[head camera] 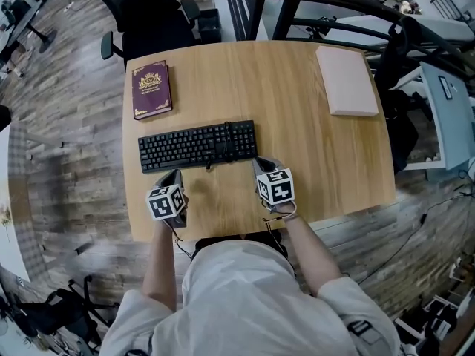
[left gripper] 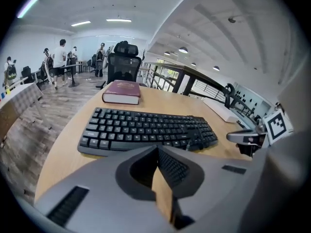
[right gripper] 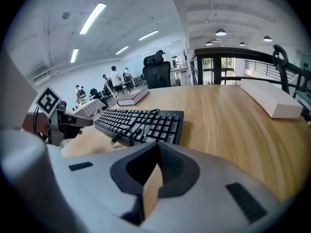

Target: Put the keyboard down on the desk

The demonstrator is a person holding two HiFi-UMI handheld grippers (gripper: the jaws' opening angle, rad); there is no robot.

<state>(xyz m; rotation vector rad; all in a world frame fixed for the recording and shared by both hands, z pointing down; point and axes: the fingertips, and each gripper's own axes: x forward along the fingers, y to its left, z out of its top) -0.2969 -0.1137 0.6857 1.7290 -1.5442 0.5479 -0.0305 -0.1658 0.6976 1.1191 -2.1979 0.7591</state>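
A black keyboard (head camera: pixel 197 145) lies flat on the wooden desk (head camera: pixel 297 102), its coiled cable (head camera: pixel 225 141) resting on the keys. My left gripper (head camera: pixel 173 174) sits just in front of the keyboard's left half, jaws shut with nothing between them. My right gripper (head camera: pixel 263 163) is at the keyboard's near right corner, also shut and empty. In the left gripper view the keyboard (left gripper: pixel 146 130) lies just ahead of the shut jaws of my left gripper (left gripper: pixel 158 150). The right gripper view shows the keyboard (right gripper: pixel 141 123) ahead and to the left of my right gripper (right gripper: pixel 158 147).
A maroon book (head camera: pixel 151 89) lies at the desk's far left. A pale pink closed box or pad (head camera: pixel 346 80) lies at the far right. A black office chair (head camera: pixel 152 17) stands beyond the desk. People (left gripper: pixel 59 62) stand far off in the room.
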